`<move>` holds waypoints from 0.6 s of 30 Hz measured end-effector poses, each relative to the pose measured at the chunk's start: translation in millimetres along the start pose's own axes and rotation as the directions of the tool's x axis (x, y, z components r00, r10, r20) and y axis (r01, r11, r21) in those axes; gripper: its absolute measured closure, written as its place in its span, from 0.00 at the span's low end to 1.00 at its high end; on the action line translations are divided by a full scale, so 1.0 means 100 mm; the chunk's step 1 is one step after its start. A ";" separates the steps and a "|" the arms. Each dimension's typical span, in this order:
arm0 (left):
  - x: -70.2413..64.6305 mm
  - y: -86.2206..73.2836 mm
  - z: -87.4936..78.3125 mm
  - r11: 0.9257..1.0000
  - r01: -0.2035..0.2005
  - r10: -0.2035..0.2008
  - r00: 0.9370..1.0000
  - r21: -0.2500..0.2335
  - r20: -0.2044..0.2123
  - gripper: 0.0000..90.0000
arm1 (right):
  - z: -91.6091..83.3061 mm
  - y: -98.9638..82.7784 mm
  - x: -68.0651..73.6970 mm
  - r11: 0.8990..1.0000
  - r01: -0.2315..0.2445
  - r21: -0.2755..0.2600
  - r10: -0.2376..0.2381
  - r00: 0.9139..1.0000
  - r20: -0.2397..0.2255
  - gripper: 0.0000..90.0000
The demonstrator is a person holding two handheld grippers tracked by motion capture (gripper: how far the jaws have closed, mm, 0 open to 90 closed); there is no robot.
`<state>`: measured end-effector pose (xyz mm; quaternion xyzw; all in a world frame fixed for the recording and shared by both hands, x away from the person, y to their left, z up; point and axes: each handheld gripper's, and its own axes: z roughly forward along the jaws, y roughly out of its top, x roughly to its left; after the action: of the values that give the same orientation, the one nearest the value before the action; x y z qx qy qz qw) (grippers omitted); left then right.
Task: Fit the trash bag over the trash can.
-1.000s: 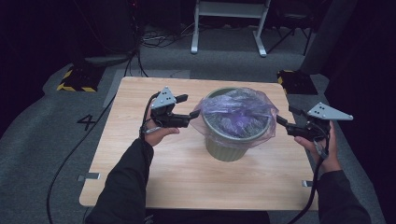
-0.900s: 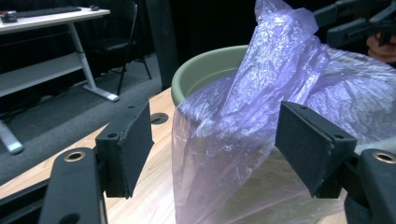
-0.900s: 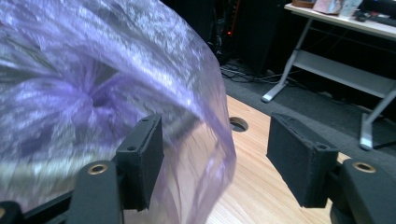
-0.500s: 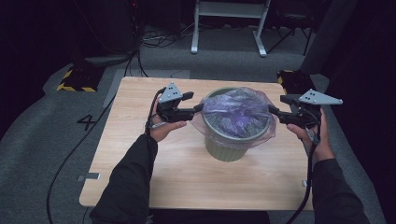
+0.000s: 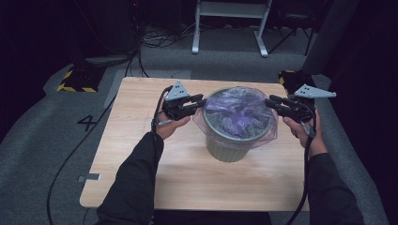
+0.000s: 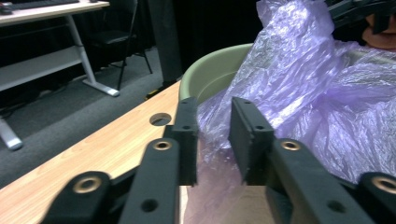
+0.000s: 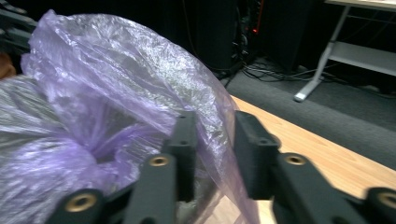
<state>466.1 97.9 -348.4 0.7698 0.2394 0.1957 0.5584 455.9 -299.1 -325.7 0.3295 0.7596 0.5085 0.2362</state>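
A round green bin (image 5: 230, 151) stands on the wooden table (image 5: 136, 154), lined with a thin purple plastic bag (image 5: 239, 115) whose edge hangs over the rim. My left gripper (image 5: 201, 100) is at the bag's left edge. In the left gripper view its jaws (image 6: 214, 106) have just been closing, with bag film (image 6: 303, 93) in the narrow gap that remains. My right gripper (image 5: 269, 100) is at the right edge. Its jaws (image 7: 212, 120) have also been closing, and a fold of the bag (image 7: 116, 79) runs between them without being pinched.
A hole (image 6: 160, 119) is cut in the tabletop beyond the bin. Cables (image 5: 70, 159) trail off the table's left side onto the grey carpet. A white desk frame (image 5: 230, 28) and a yellow-black striped block (image 5: 75, 79) stand on the floor behind.
Both hands have moved inward from beside the bin to its rim, the right one farther. Both pairs of jaws have narrowed around the bag's edge.
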 end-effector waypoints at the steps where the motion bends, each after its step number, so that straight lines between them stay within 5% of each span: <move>1: 0.01 0.00 0.01 1.000 0.010 -0.010 1.000 -0.006 -0.001 0.86 | 0.01 0.00 -0.01 1.000 0.001 0.005 -0.001 1.000 0.004 0.86; 9: 0.02 0.05 0.13 1.000 0.007 -0.008 1.000 -0.008 -0.022 0.99 | 0.05 0.05 -0.03 1.000 0.017 -0.004 -0.017 0.999 0.049 0.99; 18: 0.13 0.06 0.33 0.999 0.046 -0.045 0.998 0.028 -0.055 1.00 | 0.18 0.07 -0.11 1.000 0.010 0.026 -0.013 0.996 0.083 0.99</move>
<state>496.0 79.3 -352.3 0.7668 0.2746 0.2001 0.5446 477.7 -294.5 -325.8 0.3489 0.7575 0.4834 0.2662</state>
